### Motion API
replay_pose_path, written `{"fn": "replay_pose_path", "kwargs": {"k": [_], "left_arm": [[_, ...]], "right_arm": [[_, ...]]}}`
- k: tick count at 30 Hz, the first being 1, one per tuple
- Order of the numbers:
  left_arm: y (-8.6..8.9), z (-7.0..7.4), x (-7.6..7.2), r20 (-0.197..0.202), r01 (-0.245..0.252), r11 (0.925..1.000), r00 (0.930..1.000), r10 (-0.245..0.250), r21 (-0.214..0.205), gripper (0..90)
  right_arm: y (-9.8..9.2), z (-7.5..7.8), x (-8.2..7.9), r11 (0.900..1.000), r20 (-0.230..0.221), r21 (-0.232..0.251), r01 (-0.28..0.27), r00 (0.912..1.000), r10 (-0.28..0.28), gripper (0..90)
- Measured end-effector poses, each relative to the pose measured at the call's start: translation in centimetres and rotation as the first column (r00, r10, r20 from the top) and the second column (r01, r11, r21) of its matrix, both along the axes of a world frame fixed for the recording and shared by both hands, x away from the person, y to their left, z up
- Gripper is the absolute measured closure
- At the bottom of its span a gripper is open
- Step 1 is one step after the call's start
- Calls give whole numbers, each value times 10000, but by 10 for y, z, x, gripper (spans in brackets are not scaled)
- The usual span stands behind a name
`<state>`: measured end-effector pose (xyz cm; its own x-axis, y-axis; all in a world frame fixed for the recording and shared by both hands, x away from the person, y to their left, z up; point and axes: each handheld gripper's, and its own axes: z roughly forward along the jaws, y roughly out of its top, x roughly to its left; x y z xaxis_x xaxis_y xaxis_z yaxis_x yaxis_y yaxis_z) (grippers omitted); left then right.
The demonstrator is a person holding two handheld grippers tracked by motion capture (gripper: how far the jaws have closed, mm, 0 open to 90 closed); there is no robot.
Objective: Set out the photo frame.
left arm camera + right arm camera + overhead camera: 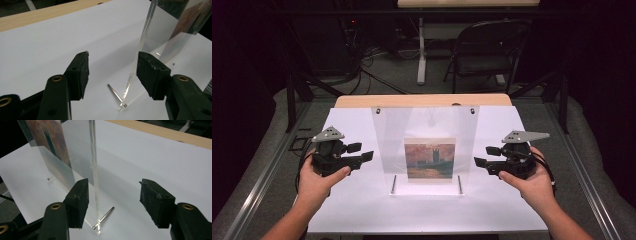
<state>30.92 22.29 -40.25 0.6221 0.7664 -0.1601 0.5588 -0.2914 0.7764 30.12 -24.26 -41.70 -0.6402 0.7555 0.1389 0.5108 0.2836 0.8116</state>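
A clear acrylic picture stand (427, 130) is upright in the middle of the white sheet (352, 205), holding a small painted print (429, 159). Two metal pins (394, 183) (459, 184) stick out at its base. My left gripper (362, 152) is open just left of the stand's left edge. My right gripper (485, 156) is open just right of its right edge. In the left gripper view the pane's edge (142, 42) rises between the jaws of the left gripper (112, 67), untouched, above a pin (113, 91). The right gripper view shows the edge (93, 157) between the right gripper's (113, 192) jaws likewise, beside a pin (106, 215).
The wooden table edge (422, 101) runs behind the sheet. A black folding chair (487, 50) and a white table leg (421, 55) stand on the floor beyond. Metal rails (262, 185) flank the table on both sides.
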Motion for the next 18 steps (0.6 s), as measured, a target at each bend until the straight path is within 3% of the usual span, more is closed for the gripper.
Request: {"fn": "replay_pose_path", "kwargs": {"k": [6,11,18], "left_arm": [[2,-12,-2,-131,-64,10000,9999,63,-58,436],[6,-25,-5,-206,-262,9996,9994,261,-45,436],[14,-50,-10,-291,-671,9977,9973,672,71,439]], "right_arm": [[-5,-11,-4,9995,45,-158,260,9997,-259,399],[-11,-25,-6,9985,-211,262,489,9986,-484,399],[-18,-45,-12,9954,-345,239,923,9952,-915,399]]}}
